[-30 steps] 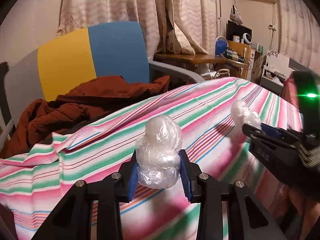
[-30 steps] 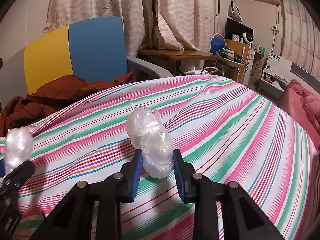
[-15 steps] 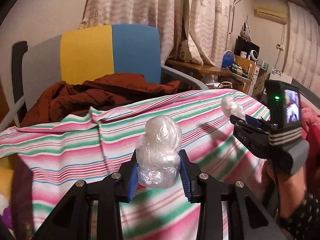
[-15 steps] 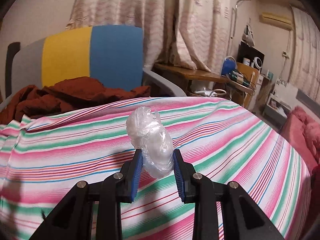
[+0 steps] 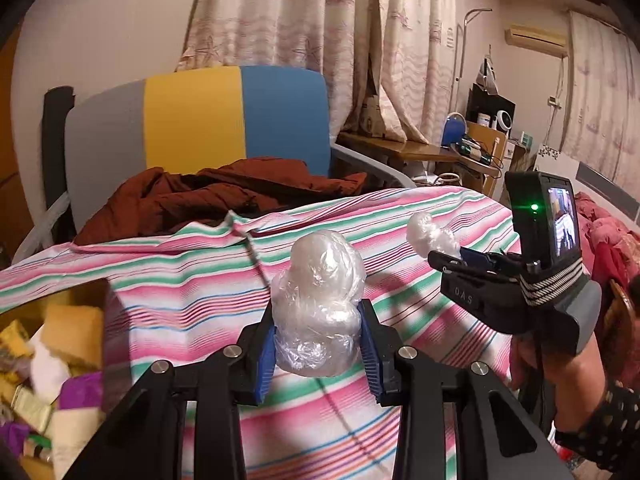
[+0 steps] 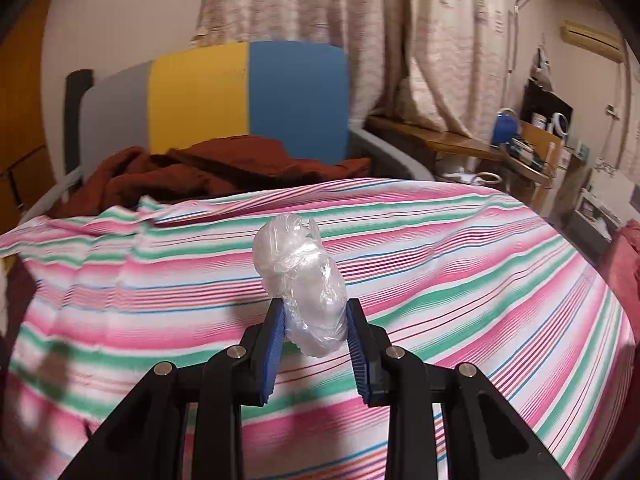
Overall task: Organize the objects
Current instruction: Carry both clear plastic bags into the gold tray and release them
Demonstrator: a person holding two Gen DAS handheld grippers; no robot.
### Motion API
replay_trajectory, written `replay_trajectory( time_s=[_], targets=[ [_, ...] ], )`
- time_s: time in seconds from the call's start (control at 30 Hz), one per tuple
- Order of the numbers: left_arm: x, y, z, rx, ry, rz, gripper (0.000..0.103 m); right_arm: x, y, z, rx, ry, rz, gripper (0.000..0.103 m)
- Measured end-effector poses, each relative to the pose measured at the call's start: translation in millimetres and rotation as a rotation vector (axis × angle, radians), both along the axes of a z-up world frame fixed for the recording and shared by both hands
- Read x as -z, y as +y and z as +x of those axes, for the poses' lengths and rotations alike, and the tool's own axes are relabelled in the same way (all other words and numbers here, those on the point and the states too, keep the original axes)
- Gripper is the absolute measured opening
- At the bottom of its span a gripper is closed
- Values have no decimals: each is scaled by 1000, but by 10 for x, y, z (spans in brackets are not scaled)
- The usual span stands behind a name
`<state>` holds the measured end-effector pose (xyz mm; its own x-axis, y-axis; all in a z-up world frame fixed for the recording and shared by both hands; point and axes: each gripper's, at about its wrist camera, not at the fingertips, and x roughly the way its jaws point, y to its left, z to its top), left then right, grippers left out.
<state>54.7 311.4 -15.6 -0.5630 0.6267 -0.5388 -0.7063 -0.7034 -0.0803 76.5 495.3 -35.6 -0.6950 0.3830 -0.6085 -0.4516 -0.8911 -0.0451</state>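
Note:
My left gripper (image 5: 318, 320) is shut on a crumpled clear plastic bundle (image 5: 320, 292) that bulges above its blue pads. It hangs over the pink, green and white striped cloth (image 5: 192, 296). In the right wrist view my right gripper (image 6: 316, 324) is shut on a second clear plastic bundle (image 6: 300, 280) above the same striped cloth (image 6: 460, 280). The left wrist view also shows the right gripper (image 5: 448, 258) from the side at the right, held by a hand (image 5: 572, 376), with its plastic bundle (image 5: 430, 236) sticking out in front.
A chair with grey, yellow and blue back (image 5: 192, 120) stands behind the cloth with a rust-brown jacket (image 5: 208, 196) on it. A box of mixed items (image 5: 44, 364) sits at lower left beyond the cloth's edge. A cluttered wooden desk (image 5: 420, 152) and curtains (image 5: 340, 40) are behind.
Both grippers have swung left with their plastic bundles still held. The cloth's left edge and the box of items have come into the left wrist view; the chair now shows in full.

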Motion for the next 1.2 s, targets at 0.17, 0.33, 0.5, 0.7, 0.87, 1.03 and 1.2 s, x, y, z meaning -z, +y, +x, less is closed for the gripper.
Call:
replay_trajectory(
  time_s=[0.17,0.33,0.5,0.7,0.87,1.03,1.2],
  targets=[
    [-13,-232,55,-12,-6,5,37,-106,-320,49,-54,7,-25,30],
    [-48,-462,132,-22,-24,25,37,-188,-597,96,-100,-1,-76,30],
    [-131,-678,195,-36,-15,39,37,-308,-842,165,-146,18,-120,30],
    [-223,-996,259,-70,23,48,37,-415,-1160,163,-212,28,-161,30],
    [-257,-1255,262,-117,33,56,37,-493,-1454,129,-275,25,-145,30],
    [-260,-1514,193,-179,19,69,37,-572,-1717,68,-327,22,-132,30],
    [-242,-1786,128,-244,12,72,37,-610,-1985,-1,-387,19,-120,30]
  ],
)
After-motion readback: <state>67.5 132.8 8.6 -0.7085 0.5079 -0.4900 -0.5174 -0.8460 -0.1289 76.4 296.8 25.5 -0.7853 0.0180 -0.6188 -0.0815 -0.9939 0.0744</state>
